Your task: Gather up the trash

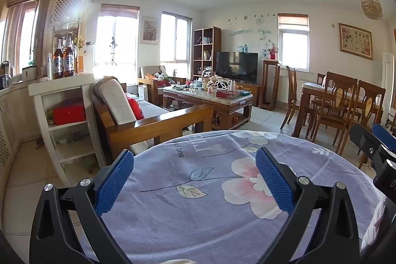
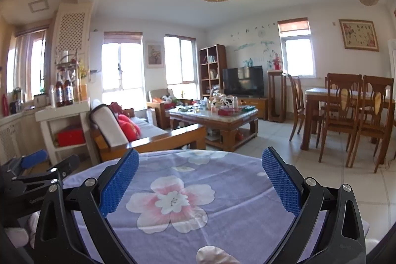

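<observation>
My left gripper (image 1: 195, 157) is open above a purple cloth with pink flowers (image 1: 198, 202), and nothing lies between its blue pads (image 1: 115, 182). My right gripper (image 2: 201, 155) is open over the same cloth (image 2: 198, 194), also with nothing in it. A whitish crumpled piece (image 2: 215, 255) lies on the cloth at the bottom edge of the right wrist view, below the right gripper and partly cut off. Each gripper shows at the other view's edge: the right gripper (image 1: 371, 134) in the left wrist view, the left gripper (image 2: 49, 162) in the right wrist view.
Beyond the cloth stand a wooden sofa (image 1: 148, 120), a cluttered coffee table (image 1: 210, 95), a white shelf with bottles (image 1: 61, 95) and a dining table with chairs (image 2: 346, 110). Tiled floor (image 2: 284, 145) lies between them. Pale soft things (image 1: 376, 222) sit at the cloth's right edge.
</observation>
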